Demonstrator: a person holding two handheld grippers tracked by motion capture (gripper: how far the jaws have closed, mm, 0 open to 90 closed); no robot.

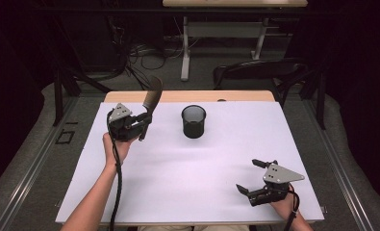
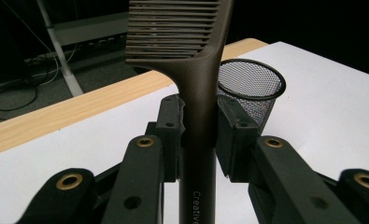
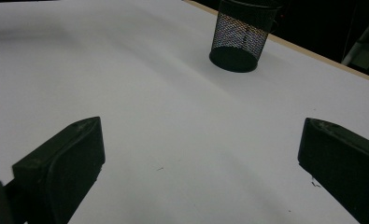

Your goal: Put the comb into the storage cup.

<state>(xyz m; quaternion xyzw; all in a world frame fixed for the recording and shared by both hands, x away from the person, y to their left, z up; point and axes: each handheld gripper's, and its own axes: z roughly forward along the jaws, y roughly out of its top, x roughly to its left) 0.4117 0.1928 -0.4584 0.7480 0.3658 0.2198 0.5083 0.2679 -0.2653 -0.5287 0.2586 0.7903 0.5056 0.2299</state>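
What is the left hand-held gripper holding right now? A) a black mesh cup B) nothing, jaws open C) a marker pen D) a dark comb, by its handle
D: in the left gripper view the left hand-held gripper has its jaws closed on the handle of the dark comb, teeth pointing up, while the mesh cup stands apart on the white table.

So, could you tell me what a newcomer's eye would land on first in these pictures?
Probably the dark comb, clamped by its handle in the left gripper and raised above the far left of the white table, teeth end up. Next, the black mesh cup standing upright just right of it, and the right gripper, open at the near right corner.
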